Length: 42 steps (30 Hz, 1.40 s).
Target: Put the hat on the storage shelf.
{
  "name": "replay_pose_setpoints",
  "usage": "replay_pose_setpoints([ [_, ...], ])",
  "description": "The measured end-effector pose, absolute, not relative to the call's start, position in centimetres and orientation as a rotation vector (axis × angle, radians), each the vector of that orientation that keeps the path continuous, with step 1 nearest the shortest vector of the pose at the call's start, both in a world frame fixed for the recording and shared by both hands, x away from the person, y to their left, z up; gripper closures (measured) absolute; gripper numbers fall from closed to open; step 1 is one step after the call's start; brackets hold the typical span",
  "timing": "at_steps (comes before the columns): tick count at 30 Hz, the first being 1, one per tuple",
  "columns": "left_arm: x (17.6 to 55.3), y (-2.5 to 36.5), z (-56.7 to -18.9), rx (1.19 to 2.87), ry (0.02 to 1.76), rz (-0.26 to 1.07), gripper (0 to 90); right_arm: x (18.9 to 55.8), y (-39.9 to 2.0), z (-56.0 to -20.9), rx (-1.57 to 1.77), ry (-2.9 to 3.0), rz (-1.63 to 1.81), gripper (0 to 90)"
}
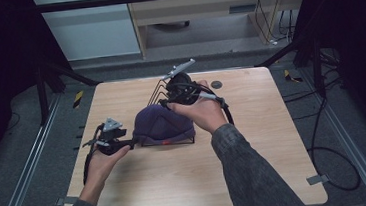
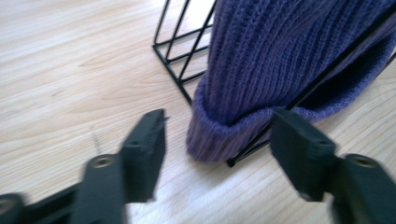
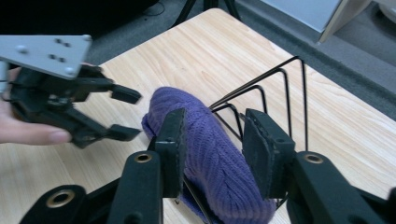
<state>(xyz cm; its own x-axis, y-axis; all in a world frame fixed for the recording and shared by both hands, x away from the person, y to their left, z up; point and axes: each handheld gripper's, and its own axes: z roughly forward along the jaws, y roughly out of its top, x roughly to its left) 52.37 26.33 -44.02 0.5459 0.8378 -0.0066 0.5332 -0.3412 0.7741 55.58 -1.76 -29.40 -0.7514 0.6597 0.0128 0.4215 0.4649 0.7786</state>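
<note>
A lab-style recording bay — 1 bare wooden table (image 1: 188,183) on grey floor, framed by metal rails (image 1: 22,177) and black struts (image 1: 63,73), with loose cables (image 1: 327,165) trailing about and a plain cabinet (image 1: 203,11) behind.

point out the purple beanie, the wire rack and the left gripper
purple beanie (image 1: 160,122), high view, on its knitted crown.
wire rack (image 3: 285,74), right gripper view, top bend of a wire loop.
left gripper (image 3: 126,113), right gripper view, midway between its fingertips.
</note>
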Motion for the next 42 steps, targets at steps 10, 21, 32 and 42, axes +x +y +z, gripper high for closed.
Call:
replay_pose_setpoints([
  [10,50.2,28.1,-45.2,1.988,1.183,0.523,10.1,55.4,-2.8,-29.0,0.951,2.362,1.19,43.4],
  [21,49.9,28.5,-47.4,2.11,1.184,0.495,4.9,54.4,-3.3,-28.1,0.975,2.336,1.217,23.7],
  [32,49.7,28.8,-48.2,2.149,1.229,0.499,4.6,52.8,-6.8,-27.8,1.002,2.214,1.231,12.5],
  [42,50.0,29.7,-48.4,2.142,1.304,0.511,4.7,51.5,-11.6,-29.5,1.077,2.13,1.232,11.4],
])
